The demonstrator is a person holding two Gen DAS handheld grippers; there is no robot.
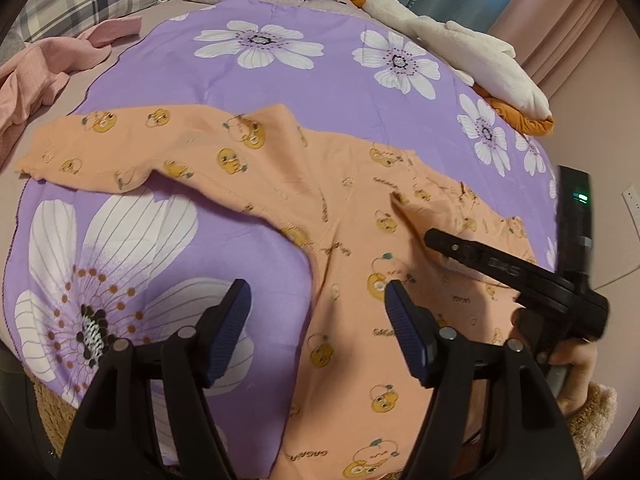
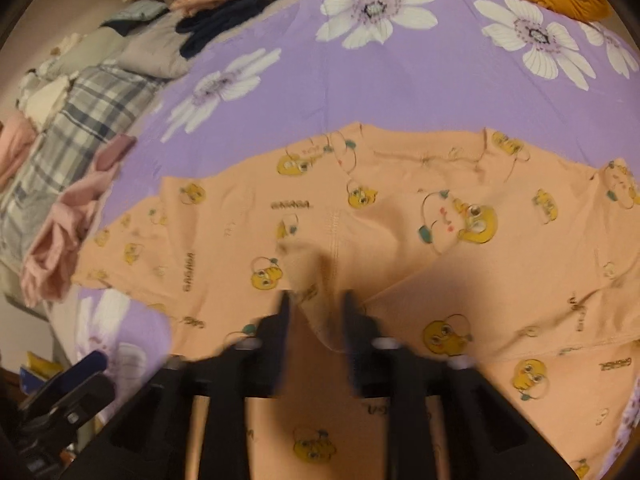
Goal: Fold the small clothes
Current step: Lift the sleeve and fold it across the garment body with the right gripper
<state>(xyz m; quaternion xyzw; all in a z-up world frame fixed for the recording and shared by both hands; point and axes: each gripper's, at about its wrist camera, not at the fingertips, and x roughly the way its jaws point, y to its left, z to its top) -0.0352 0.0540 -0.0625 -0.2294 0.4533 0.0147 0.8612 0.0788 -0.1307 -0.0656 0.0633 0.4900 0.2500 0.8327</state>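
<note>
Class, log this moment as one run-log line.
left tongs: open, above orange garment | right tongs: pinching a garment fold | surface: purple floral sheet

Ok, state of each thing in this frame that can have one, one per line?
Orange garment: spread on the sheet, unfolded, one sleeve out to the side.
Left gripper: open, empty, at the garment's edge.
Right gripper: narrowly parted around a ridge of the garment; grip unclear through blur.
Purple sheet: laid flat.
Pink clothes: crumpled, unfolded.
Dark clothes: piled loosely.

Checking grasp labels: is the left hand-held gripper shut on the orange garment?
No: the left hand-held gripper is open above the orange garment, nothing between its fingers.
</note>
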